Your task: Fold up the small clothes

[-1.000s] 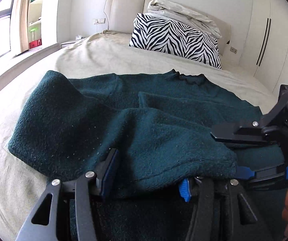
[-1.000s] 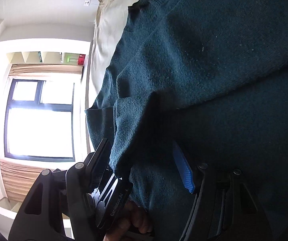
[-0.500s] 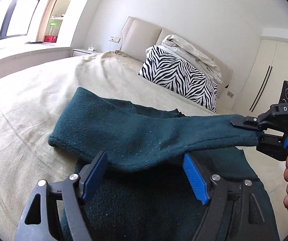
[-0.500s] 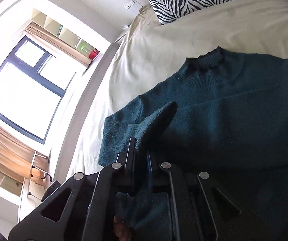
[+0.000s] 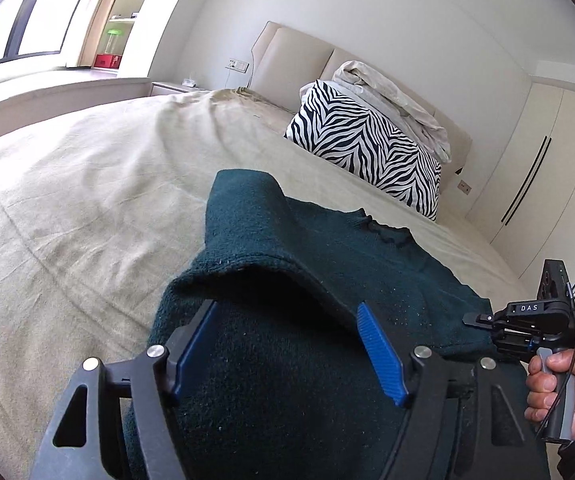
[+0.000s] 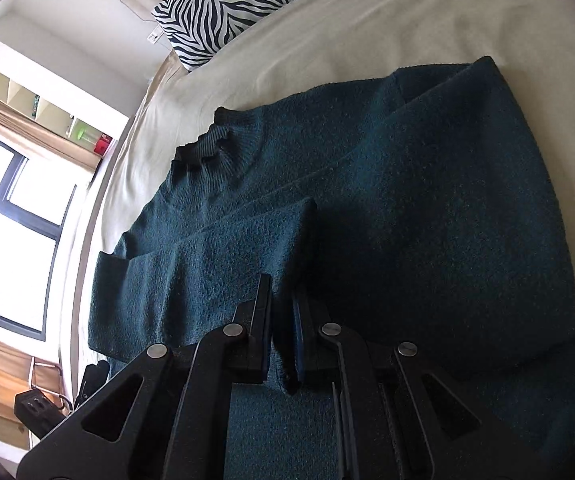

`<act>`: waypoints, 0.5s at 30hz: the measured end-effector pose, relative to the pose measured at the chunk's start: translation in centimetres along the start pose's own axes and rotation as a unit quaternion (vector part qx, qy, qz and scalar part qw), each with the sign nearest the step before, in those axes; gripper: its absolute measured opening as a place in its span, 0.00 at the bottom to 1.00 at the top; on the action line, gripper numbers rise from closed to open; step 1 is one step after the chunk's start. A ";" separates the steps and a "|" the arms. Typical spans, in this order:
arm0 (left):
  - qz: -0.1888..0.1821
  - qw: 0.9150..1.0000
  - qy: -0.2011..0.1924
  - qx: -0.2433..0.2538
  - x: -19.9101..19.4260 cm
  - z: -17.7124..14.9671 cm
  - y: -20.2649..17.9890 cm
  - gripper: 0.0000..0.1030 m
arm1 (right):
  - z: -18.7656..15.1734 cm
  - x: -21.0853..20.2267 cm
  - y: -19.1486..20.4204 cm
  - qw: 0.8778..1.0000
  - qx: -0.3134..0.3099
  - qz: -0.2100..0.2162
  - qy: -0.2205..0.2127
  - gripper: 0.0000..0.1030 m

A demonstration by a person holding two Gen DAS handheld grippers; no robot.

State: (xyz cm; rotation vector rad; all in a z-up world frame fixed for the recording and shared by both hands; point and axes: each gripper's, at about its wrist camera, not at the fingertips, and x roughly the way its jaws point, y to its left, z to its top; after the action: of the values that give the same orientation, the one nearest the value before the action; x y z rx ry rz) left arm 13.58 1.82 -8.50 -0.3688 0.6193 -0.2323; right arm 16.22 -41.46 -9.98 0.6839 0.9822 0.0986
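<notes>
A dark green knit sweater [image 5: 367,264] lies on the beige bed, collar [image 6: 211,148] toward the headboard. In the left wrist view my left gripper [image 5: 287,344] is open, its blue pads [image 5: 379,356] on either side of a raised fold of the sweater without pinching it. My right gripper [image 6: 281,312] is shut on the sleeve cuff [image 6: 287,240], holding the sleeve across the sweater's body. It also shows at the right of the left wrist view [image 5: 483,322], held by a hand.
A zebra-print pillow [image 5: 367,148] and a crumpled beige blanket [image 5: 391,96] rest against the headboard. Bare bedsheet [image 5: 87,208] spreads to the left. A white wardrobe [image 5: 547,168] stands at the right, a window [image 6: 3,208] at the left.
My right gripper has carried the sleeve across over the sweater's body and lowered it. My left gripper has stayed open and lifted back, tilting up over the fold.
</notes>
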 end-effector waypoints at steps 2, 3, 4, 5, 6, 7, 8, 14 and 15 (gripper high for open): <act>0.001 1.000 0.004 -0.015 0.2 0.1 0.5 0.67 | 0.5 -0.1 0.0 1.000 -0.003 -0.001 -0.006 0.08; 0.002 1.000 0.005 -0.018 0.3 0.0 0.6 0.67 | 0.6 -0.1 0.0 1.000 -0.004 -0.001 -0.007 0.08; 0.001 1.000 0.005 -0.018 0.3 0.0 0.6 0.66 | 0.8 -0.3 0.1 1.000 -0.008 -0.006 -0.009 0.08; 0.002 1.000 0.005 -0.017 0.3 0.0 0.6 0.66 | 1.0 -0.4 0.2 1.000 -0.012 -0.011 -0.013 0.08; 0.002 1.000 0.005 -0.015 0.3 -0.1 0.5 0.66 | 1.1 -0.4 0.6 1.000 -0.016 -0.014 -0.015 0.08; 0.002 1.000 0.005 -0.015 0.3 -0.1 0.5 0.66 | 1.2 -0.5 0.7 1.000 -0.018 -0.016 -0.019 0.08; 0.002 1.000 0.005 -0.015 0.3 -0.1 0.5 0.66 | 1.2 -0.7 1.0 0.999 -0.020 -0.018 -0.026 0.08; 0.002 1.000 0.007 -0.016 0.3 -0.1 0.6 0.66 | 0.9 -1.4 1.7 0.996 -0.054 -0.050 -0.048 0.08; 0.002 1.000 0.007 -0.016 0.4 -0.1 0.6 0.66 | 0.8 -1.0 1.6 0.995 -0.063 -0.062 -0.043 0.08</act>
State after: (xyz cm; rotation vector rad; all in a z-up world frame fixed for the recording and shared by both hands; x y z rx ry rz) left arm 13.88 2.24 -8.98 -0.3963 0.6391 -0.2215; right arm 16.61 -40.91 -8.03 0.5069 0.9248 0.0212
